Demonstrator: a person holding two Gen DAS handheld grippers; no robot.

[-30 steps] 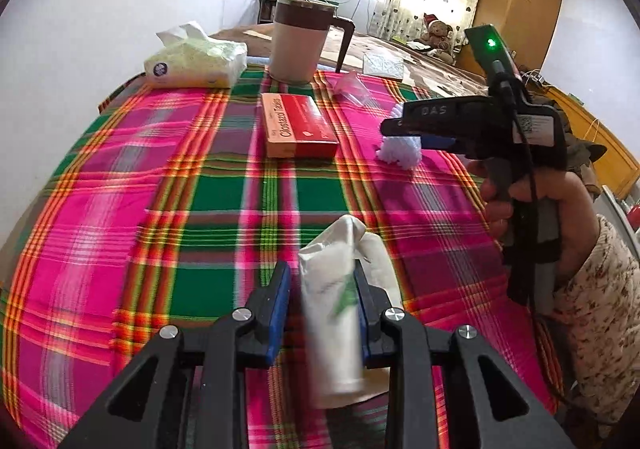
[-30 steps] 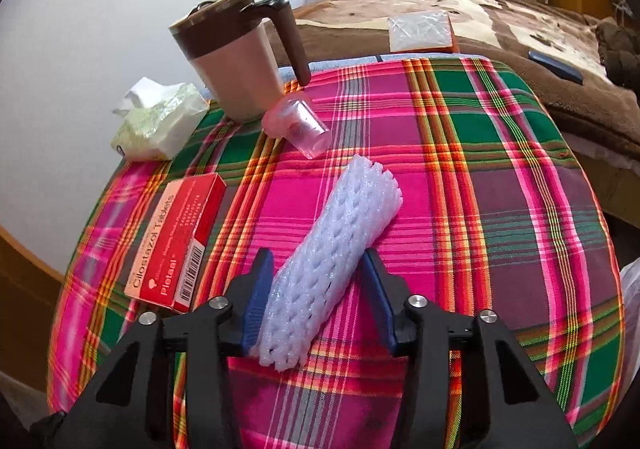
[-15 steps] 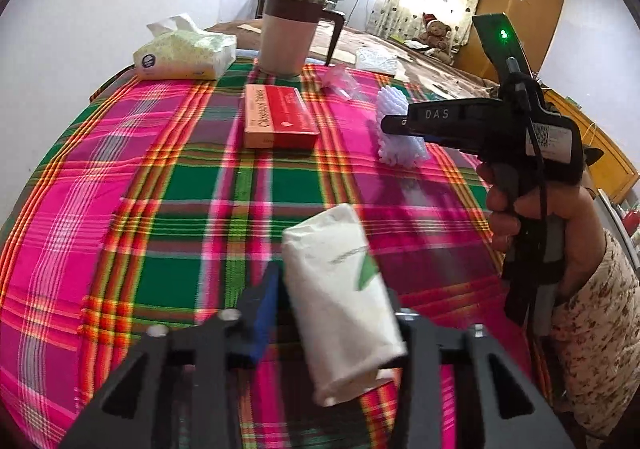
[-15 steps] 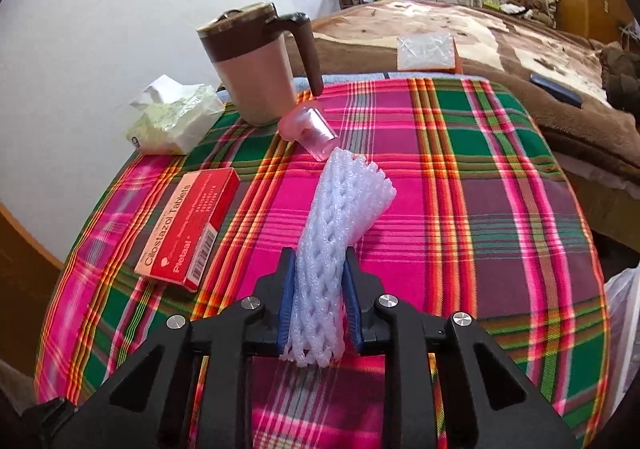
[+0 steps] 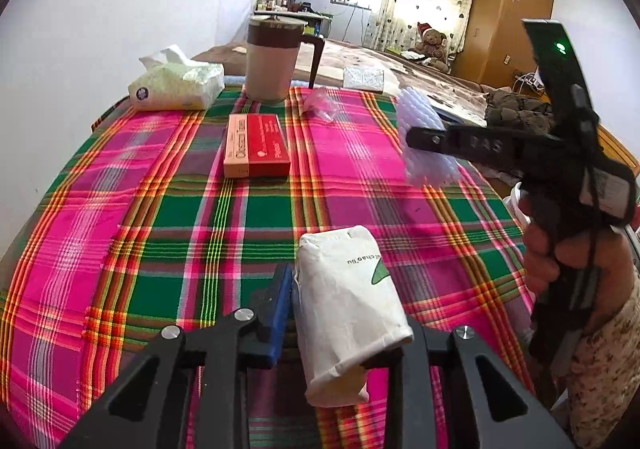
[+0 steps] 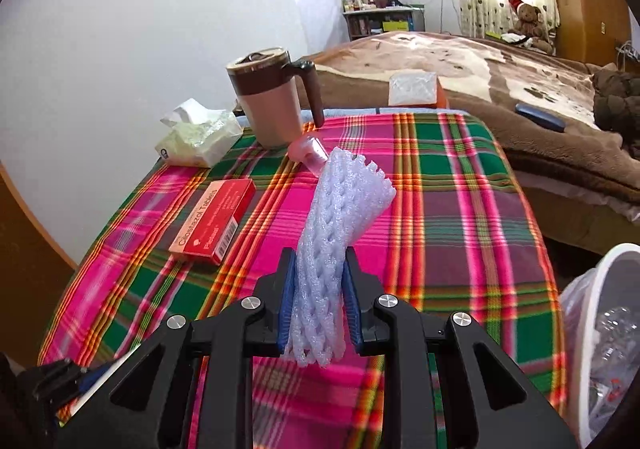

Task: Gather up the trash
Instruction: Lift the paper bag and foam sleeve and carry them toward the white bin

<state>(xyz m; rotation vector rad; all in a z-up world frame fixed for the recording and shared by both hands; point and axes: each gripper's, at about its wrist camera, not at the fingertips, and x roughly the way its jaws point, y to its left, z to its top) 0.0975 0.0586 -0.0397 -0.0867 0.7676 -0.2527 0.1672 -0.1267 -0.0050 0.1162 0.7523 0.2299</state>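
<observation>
Left wrist view: the left gripper (image 5: 344, 313) is clamped on one white paper packet (image 5: 350, 309), its long axis running away from the camera, raised over the tablecloth's (image 5: 160, 217) near edge. Right wrist view: the right gripper (image 6: 318, 305) pinches one white foam net sleeve (image 6: 340, 233), pointing forward and upward. Beyond lie one red tablet box (image 6: 214, 221), one pink plastic cup (image 6: 310, 153) on its side, one mug (image 6: 272, 101) and one tissue pack (image 6: 198, 137) near the far edge.
</observation>
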